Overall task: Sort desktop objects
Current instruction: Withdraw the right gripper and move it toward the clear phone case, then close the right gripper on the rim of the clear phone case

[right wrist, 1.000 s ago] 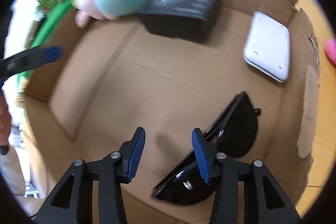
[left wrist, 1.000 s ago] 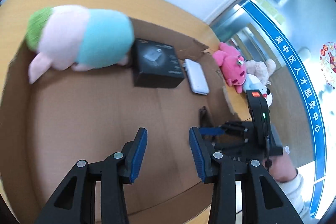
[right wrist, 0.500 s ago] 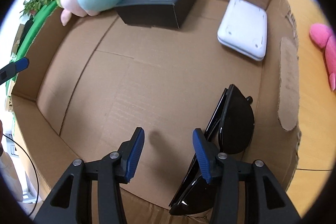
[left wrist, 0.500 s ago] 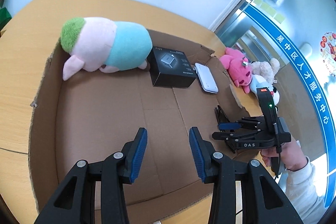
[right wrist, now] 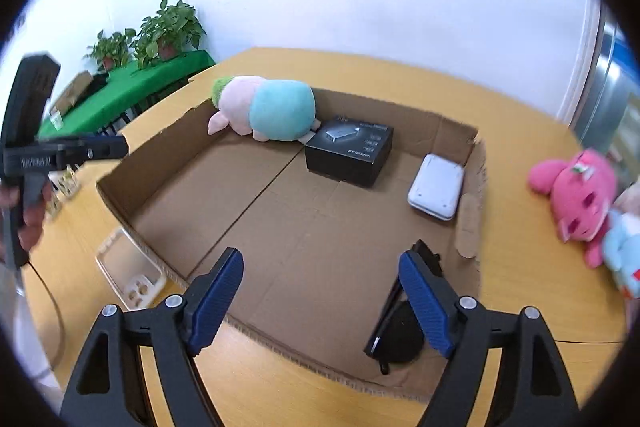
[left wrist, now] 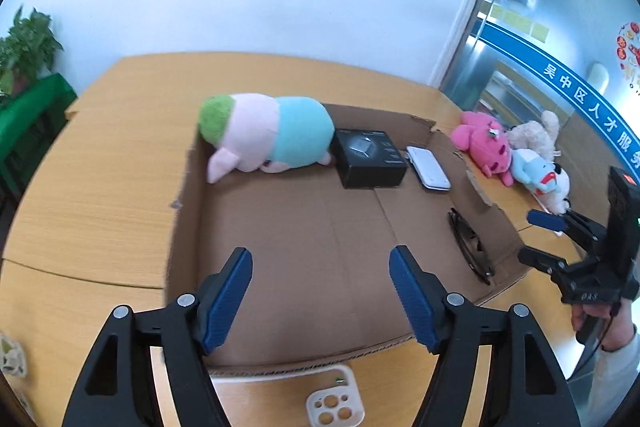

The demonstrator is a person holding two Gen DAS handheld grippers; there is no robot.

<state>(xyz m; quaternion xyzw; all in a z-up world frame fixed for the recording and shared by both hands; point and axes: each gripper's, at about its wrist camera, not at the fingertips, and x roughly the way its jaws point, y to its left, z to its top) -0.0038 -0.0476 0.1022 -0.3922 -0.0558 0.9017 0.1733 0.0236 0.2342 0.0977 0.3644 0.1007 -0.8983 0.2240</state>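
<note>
A: What are the tongs doing?

B: The left gripper [left wrist: 320, 301] is hanging over the near edge of the box [left wrist: 188, 195], and its jaws are opening with nothing between them. The right gripper [right wrist: 320, 301] is doing the same over the box's near right corner, jaws opening and gripping nothing.

A: And what is lying in the box?

B: The pig plush [left wrist: 266, 135] is resting in the far left corner, leaning on the far wall. A black carton [left wrist: 370, 157] is sitting just beside it along the far edge, touching the plush's rear. A white device [left wrist: 428, 169] is lying near the far right corner, close to the carton but apart from it.

A: Is anything sitting nearer to us?

B: The sunglasses [right wrist: 400, 331] are lying folded against the right wall, toward the near right corner, partly hidden behind the right gripper's finger [right wrist: 424, 303] in the right wrist view.

A: What is staying outside on the desk [left wrist: 100, 167]?

B: A pink plush [right wrist: 576, 191] is lying by the desk's right edge, next to a blue plush [left wrist: 534, 173] and a beige one [left wrist: 536, 135]. A pale phone case [left wrist: 336, 403] is lying at the desk's near edge, just in front of the box. A hand [right wrist: 30, 215] is gripping the left gripper's handle at the left of the right wrist view.
</note>
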